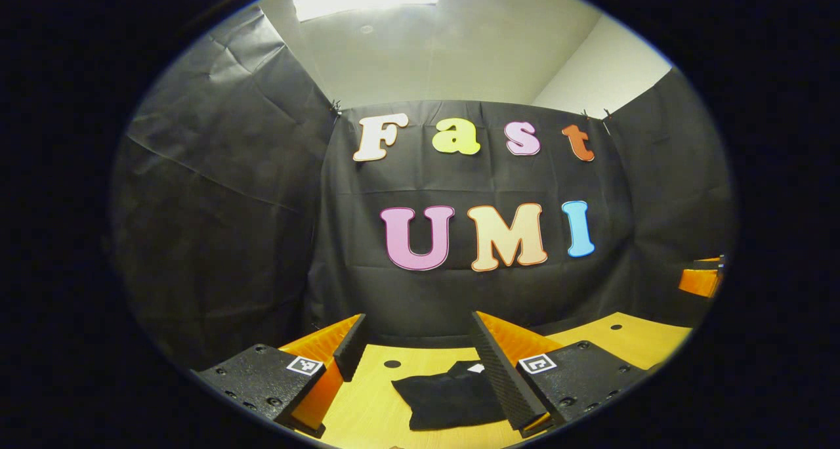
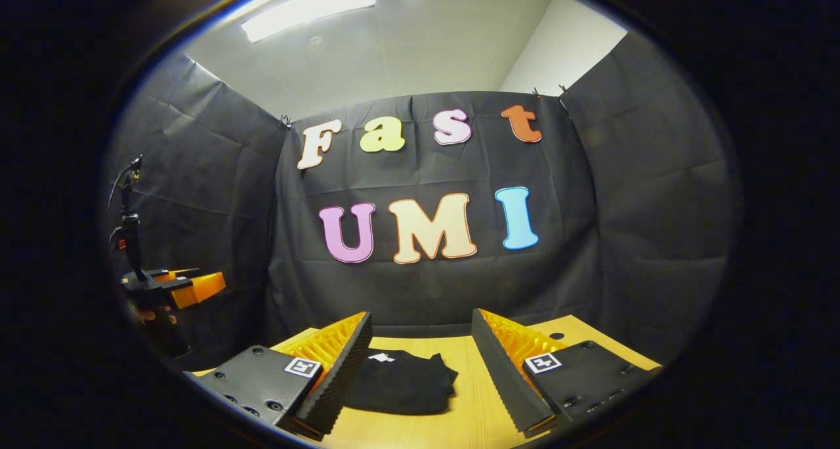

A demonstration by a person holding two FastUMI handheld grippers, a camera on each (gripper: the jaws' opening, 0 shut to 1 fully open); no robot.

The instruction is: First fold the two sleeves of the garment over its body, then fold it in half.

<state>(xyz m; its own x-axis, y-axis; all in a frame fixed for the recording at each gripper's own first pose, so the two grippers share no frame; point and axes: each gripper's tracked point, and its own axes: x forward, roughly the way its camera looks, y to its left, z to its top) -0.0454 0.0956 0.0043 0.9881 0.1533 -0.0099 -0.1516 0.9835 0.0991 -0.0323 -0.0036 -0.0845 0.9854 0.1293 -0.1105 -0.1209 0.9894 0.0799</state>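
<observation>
Both hand-held grippers (image 1: 417,354) (image 2: 420,350) wide open, empty

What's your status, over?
Left gripper and right gripper open, off the table. Black garment lies in a compact fold. Nothing obstructing.

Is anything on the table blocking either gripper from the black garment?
Nothing visible does. The garment lies in a compact bundle on the bare table; the left gripper and right gripper both hang open above it, with only air between.
</observation>
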